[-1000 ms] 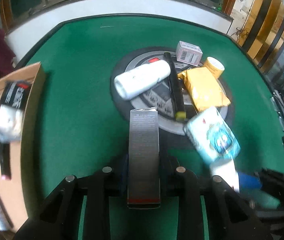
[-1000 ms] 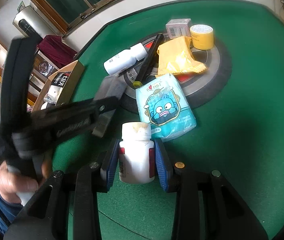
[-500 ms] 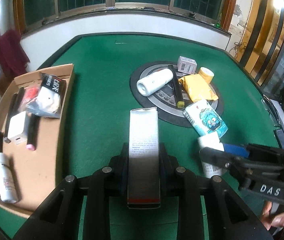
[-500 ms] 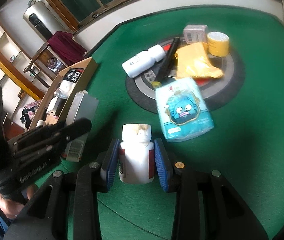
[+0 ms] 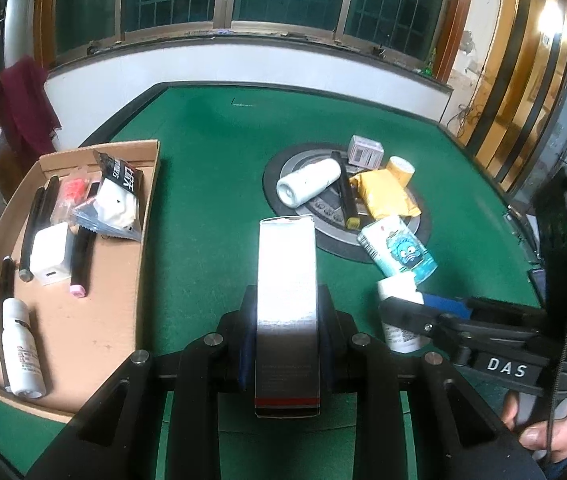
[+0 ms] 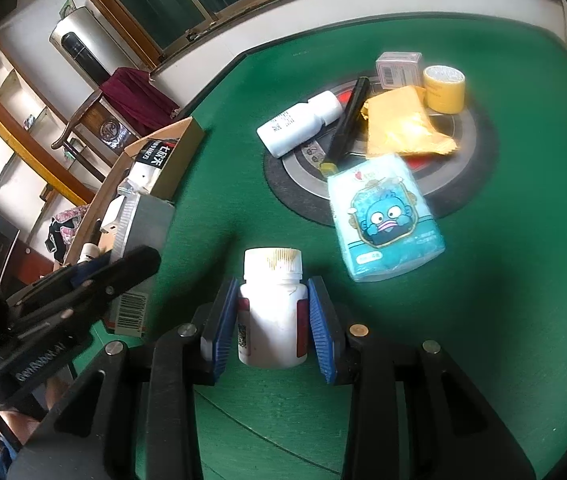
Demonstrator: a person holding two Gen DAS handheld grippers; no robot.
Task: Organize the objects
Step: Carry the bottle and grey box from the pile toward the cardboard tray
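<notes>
Risk: both loads aloft at once. My left tongs point(image 5: 286, 336) clamp tall carton point(image 5: 286, 280) above tabletop point(image 5: 211, 184), right of cardboard tray point(image 5: 145, 216). Right tongs point(image 6: 270, 320) pinch pill bottle point(image 6: 272, 312); smooth plastic may slip. Tongs sit near; could collide heading trayward.

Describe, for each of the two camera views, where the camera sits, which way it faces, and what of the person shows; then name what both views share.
Left wrist: sits on the left gripper, shut on a grey box, facing the green table and cardboard tray; the right hand shows.
Right wrist: sits on the right gripper, shut on a white bottle, facing the round disc; the left gripper appears at left.
Shared: the blue tissue pack, yellow pouch and tray.
</notes>
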